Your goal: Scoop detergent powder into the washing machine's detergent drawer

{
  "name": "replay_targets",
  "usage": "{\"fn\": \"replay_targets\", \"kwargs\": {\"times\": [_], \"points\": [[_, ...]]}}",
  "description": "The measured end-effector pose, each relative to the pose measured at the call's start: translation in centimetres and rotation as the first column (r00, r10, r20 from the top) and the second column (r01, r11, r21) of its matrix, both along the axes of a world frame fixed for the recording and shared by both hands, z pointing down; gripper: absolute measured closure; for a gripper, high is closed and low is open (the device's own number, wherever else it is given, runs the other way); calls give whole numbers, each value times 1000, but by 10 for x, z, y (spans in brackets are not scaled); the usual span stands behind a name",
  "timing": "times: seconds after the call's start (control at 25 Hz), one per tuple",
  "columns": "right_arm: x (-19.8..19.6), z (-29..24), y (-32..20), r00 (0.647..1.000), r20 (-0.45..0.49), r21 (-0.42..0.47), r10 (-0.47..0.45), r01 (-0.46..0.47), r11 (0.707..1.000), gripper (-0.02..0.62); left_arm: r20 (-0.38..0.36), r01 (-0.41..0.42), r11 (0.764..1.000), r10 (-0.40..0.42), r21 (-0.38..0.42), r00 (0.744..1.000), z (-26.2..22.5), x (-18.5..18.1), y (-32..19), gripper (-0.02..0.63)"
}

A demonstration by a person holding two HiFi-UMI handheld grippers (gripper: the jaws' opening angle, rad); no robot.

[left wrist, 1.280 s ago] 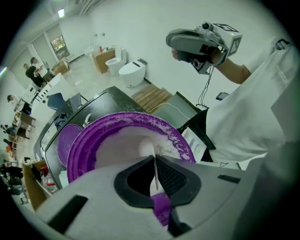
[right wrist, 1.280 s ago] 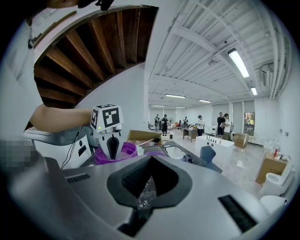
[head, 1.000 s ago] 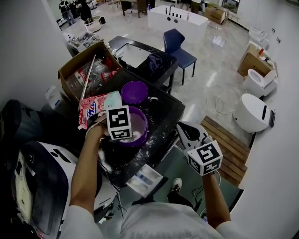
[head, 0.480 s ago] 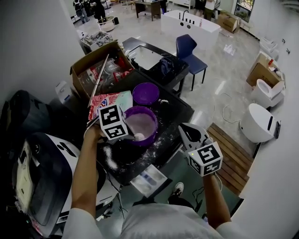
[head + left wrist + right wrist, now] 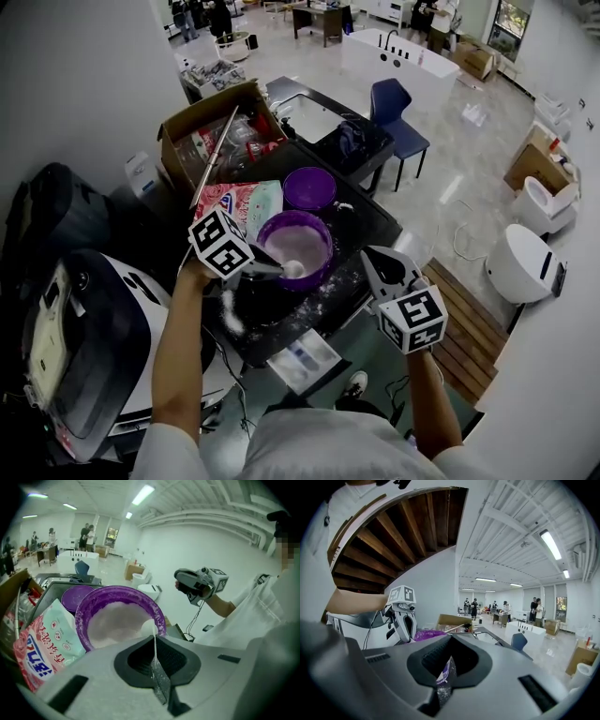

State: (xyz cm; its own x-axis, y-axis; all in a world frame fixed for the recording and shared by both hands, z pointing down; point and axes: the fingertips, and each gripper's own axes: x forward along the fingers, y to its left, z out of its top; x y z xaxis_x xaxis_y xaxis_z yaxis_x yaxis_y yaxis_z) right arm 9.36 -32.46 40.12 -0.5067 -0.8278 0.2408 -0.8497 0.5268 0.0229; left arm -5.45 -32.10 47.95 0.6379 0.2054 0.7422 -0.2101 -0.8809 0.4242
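Powder [image 5: 112, 625] may spill if the left claw [image 5: 155, 665], pinching the spoon [image 5: 149, 628], tips; the right claw [image 5: 445, 674] is closed, empty.

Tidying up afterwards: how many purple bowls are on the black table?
2. A purple plastic bowl holding white powder, mid-table; a second purple bowl just behind it. The cardboard box may hide more.

The bowl [image 5: 117, 592] is purple, its powder [image 5: 115, 623] and the scoop [image 5: 149, 628] white. The farther dish [image 5: 309, 187] is purple too. The detergent bag [image 5: 246, 202] is pink-red and mint. White dust speckles the black tabletop [image 5: 342, 281].
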Motion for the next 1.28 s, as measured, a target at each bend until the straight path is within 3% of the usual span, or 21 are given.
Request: {"fn": "replay_targets", "kwargs": {"times": [0.12, 0.2, 0.4, 0.52, 0.64, 0.76, 0.92, 1.0, 1.04, 1.16, 1.28], "points": [[-5, -4, 1, 1000, 0, 8, -2, 2, 1000, 591, -86, 102, 995, -103, -7, 991, -3, -1, -5, 591], [-6, -6, 2, 1000, -3, 13, 0, 0, 1000, 591, -162, 182, 983, -182, -17, 970, -7, -1, -10, 591], [-9, -10, 5, 1000, -6, 25, 17, -17, 1000, 591, -324, 386, 920, -386, -69, 864, -16, -13, -30, 591], [-9, -14, 7, 1000, -12, 33, 25, -25, 999, 591, -401, 493, 862, -496, -119, 770, -19, -20, -40, 591], [-10, -18, 9, 999, -18, 42, 41, -41, 998, 591, -473, 578, 792, -593, -196, 652, -24, -26, -47, 591], [-10, -21, 11, 998, -25, 52, 66, -64, 997, 591, -528, 618, 730, -662, -292, 532, -29, -30, -48, 591], [-10, -24, 14, 995, -45, 68, 94, -90, 994, 591, -575, 652, 670, -706, -355, 413, -37, -38, -49, 591], [-10, -27, 15, 992, -61, 78, 110, -105, 991, 591, -578, 677, 625, -737, -388, 349, -42, -48, -52, 591], [-10, -28, 16, 990, -69, 82, 119, -114, 990, 590, -588, 672, 614, -744, -414, 317, -47, -51, -54, 591], [-13, -30, 18, 986, -83, 91, 146, -139, 986, 589, -634, 589, 623, -739, -515, 227, -68, -51, -53, 591], [-18, -31, 23, 982, -78, 93, 169, -162, 982, 589, -650, 531, 625, -740, -572, 170, -82, -53, -48, 591]]}}
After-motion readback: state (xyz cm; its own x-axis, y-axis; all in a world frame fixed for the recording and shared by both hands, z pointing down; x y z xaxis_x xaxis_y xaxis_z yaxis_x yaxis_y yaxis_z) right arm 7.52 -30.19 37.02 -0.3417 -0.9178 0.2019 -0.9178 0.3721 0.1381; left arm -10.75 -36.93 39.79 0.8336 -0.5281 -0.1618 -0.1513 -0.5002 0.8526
